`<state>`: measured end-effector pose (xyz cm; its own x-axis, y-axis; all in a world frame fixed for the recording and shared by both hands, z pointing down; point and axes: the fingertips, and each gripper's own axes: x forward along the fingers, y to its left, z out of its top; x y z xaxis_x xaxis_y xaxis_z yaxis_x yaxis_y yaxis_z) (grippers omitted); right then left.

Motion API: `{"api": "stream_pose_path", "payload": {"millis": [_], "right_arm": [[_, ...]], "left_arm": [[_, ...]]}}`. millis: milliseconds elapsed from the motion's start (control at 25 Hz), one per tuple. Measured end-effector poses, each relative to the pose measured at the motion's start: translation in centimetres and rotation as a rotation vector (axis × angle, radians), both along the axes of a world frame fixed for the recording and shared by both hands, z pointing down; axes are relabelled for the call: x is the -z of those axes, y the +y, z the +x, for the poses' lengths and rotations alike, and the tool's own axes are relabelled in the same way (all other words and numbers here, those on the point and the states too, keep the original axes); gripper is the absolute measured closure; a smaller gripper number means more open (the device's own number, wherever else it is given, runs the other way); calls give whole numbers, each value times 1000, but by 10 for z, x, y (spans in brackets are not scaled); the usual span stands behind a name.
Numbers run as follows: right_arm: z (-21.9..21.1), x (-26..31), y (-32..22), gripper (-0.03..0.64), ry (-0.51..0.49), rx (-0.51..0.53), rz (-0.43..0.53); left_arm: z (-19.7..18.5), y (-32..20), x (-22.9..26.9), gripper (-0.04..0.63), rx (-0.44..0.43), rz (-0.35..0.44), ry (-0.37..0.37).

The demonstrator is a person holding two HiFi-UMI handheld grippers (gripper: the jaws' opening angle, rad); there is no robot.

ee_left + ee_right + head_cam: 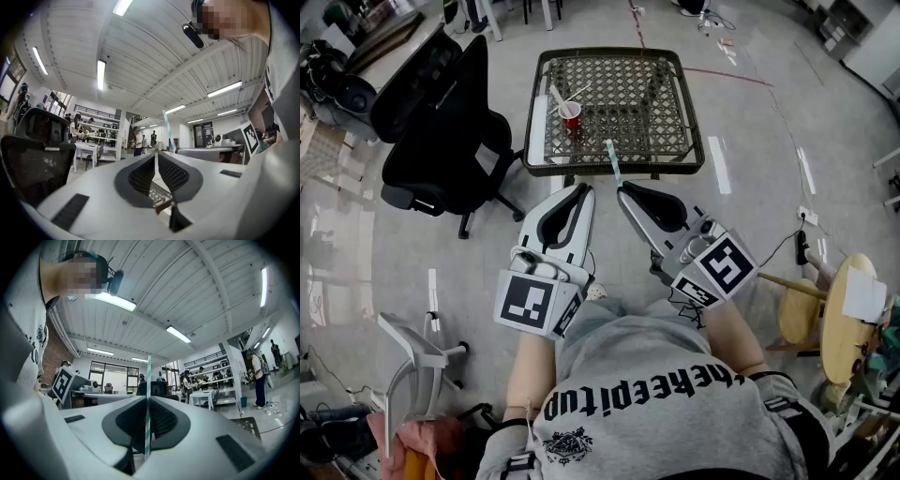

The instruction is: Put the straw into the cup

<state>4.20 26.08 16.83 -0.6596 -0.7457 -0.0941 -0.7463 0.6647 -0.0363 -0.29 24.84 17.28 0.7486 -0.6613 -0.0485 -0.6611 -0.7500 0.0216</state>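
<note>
A red cup (570, 116) with a couple of straws in it stands on the left part of the lattice-topped table (675, 155) ahead of me. My right gripper (622, 190) is shut on a teal-and-white striped straw (612, 159), which sticks up from between its jaws over the table's near edge. In the right gripper view the straw (148, 380) stands upright, pinched in the right gripper (147, 401). My left gripper (587, 190) hovers just beside it, shut and empty; its own view shows the left gripper (156, 164) with pads touching and the straw (168, 133) off to the right.
A black office chair (441, 131) stands left of the table. A white chair (408, 361) is at lower left. A wooden stool (842, 314) and a power strip with cable (802, 244) are on the right. Both grippers are held over the floor, short of the table.
</note>
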Motion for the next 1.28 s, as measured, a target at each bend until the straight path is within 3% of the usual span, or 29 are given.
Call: {"api": "stream_pose_path", "payload": {"millis": [520,840,1280], "right_arm": [[-15,-3,-19,574,-2,-12,1],[-40,-4,-35,571,-53,-42,2],[-51,-5,-49,572,20,-75,-15]], "left_arm": [[-18,-20,-5,551,5,-4,1],[-39,-36,-12,551,-26,-15,-26],[-50,-53,-11,551,-47,-3,24]]}}
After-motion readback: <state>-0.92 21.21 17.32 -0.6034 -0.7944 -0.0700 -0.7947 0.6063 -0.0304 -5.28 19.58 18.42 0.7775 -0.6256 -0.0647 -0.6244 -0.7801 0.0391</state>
